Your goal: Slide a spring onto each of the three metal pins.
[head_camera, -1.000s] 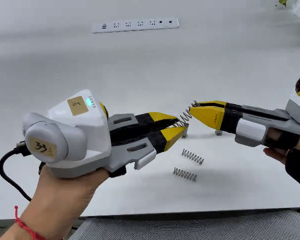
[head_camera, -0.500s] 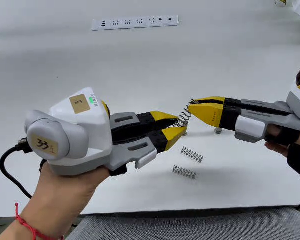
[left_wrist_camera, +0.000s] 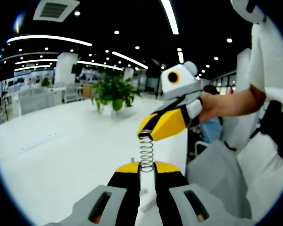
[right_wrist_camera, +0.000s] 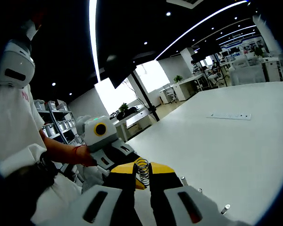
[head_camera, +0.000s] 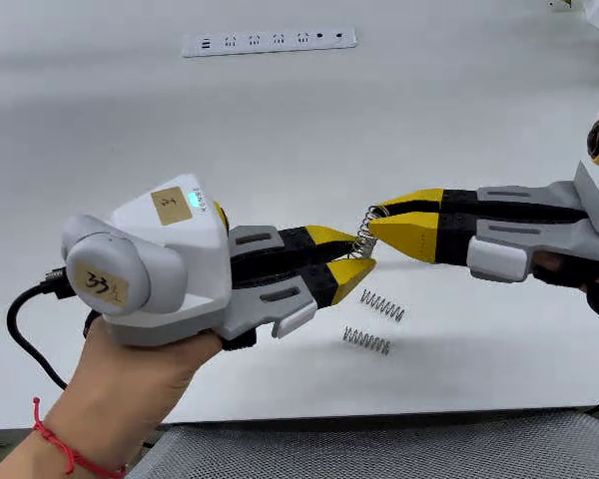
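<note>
A short metal spring (head_camera: 364, 237) spans the gap between my two grippers, above the white table (head_camera: 280, 160). The left gripper (head_camera: 352, 257) comes in from the left and is shut on the spring's lower end (left_wrist_camera: 146, 153). From the right, the right gripper (head_camera: 372, 224) is shut on the upper end (right_wrist_camera: 142, 170). In the left gripper view the right gripper's yellow tip (left_wrist_camera: 166, 125) sits over the spring's top. Two loose springs (head_camera: 382, 305) (head_camera: 366, 340) lie on the table just below the tips. Small metal pins (right_wrist_camera: 183, 180) (right_wrist_camera: 225, 208) stand on the table beyond the right jaws.
A white power strip (head_camera: 270, 43) lies at the far side of the table. The table's front edge runs along the bottom of the head view, with grey mesh (head_camera: 379, 449) below it. A black cable (head_camera: 25, 334) trails from the left gripper.
The right gripper has moved left and closer to the left gripper's tips. The spring between them now looks shorter and stands more upright. The two loose springs have stayed put.
</note>
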`<state>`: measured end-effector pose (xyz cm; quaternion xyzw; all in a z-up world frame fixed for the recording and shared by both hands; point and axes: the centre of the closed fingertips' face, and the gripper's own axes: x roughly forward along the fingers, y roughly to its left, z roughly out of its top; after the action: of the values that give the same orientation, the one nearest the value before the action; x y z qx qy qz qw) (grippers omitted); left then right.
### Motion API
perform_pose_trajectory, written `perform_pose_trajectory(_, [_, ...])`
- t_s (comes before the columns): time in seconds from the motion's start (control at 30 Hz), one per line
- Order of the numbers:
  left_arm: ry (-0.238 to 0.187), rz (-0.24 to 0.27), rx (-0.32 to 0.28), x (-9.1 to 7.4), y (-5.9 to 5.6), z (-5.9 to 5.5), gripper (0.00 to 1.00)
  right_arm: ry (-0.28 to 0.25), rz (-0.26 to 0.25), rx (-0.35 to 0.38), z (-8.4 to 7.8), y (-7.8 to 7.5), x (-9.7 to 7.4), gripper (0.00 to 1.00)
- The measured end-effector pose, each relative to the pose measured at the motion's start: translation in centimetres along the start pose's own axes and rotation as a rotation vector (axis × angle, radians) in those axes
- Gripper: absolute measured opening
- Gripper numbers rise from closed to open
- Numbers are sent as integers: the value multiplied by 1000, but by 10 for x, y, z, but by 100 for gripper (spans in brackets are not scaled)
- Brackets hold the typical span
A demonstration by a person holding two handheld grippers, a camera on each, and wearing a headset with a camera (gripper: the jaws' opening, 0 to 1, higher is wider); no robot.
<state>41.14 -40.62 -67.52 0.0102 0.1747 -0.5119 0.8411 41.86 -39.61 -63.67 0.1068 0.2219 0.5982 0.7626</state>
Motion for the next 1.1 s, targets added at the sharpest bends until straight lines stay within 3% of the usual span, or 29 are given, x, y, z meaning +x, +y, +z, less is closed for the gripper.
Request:
perform_pose_trajectory(0.43, [21,-21,41,4,-5,-4,10,125,33,-141,-3,1,-6,15])
perform_pose_trajectory(0.57, [30,-32,54,5,-7,-6,10,258,60,-264,-7,1,-9,20])
perform_pose_trajectory(0.67, [47,-40,73,7,-8,-9,10,350,109,-345,-8,9,-8,22])
perform_pose_trajectory(0.77, [65,-49,93,9,-8,-12,10,499,157,-488,-16,10,-8,23])
perform_pose_trajectory(0.93, [79,-62,116,11,-10,-14,10,658,229,-631,-29,8,-4,23])
perform_pose_trajectory(1.1, [83,-73,126,12,-12,-15,10,729,282,-680,-35,10,0,22])
